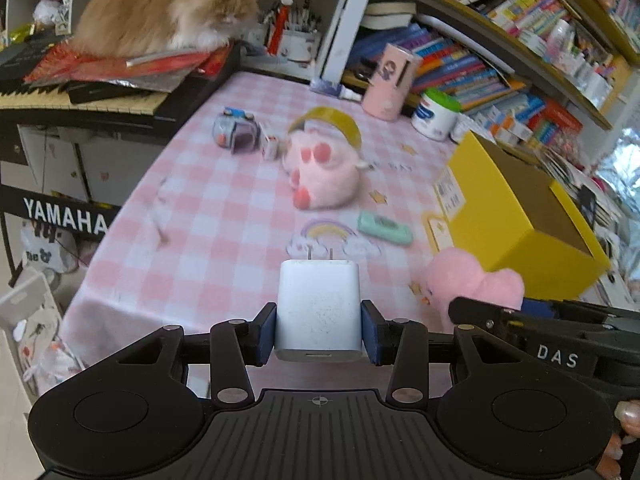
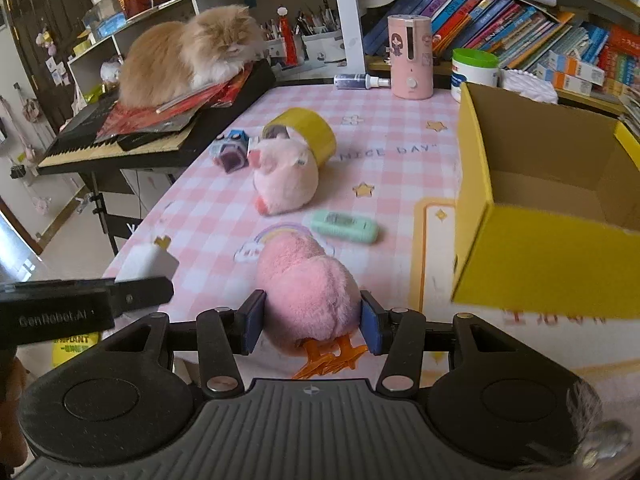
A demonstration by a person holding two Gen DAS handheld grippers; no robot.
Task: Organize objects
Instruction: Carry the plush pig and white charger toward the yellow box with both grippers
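My left gripper (image 1: 319, 325) is shut on a white plug charger (image 1: 319, 308), prongs pointing away, held above the near edge of the pink checked table (image 1: 208, 216). The charger also shows in the right wrist view (image 2: 146, 262). My right gripper (image 2: 310, 320) is shut on a pink plush bird (image 2: 308, 292) with orange feet; it also shows in the left wrist view (image 1: 468, 284). An open yellow cardboard box (image 2: 540, 220) stands to the right, also in the left wrist view (image 1: 516, 212). A pink plush pig (image 1: 324, 168), a yellow tape roll (image 2: 308, 130), a green case (image 2: 345, 226) and a small purple toy (image 2: 230, 150) lie on the table.
A cat (image 2: 188, 54) lies on papers on a Yamaha keyboard (image 1: 80, 102) at the left. A pink cylinder device (image 2: 411, 56), a white tub with a green lid (image 2: 474, 72) and a spray bottle (image 2: 360, 81) stand at the back. Bookshelves (image 2: 520, 28) fill the right.
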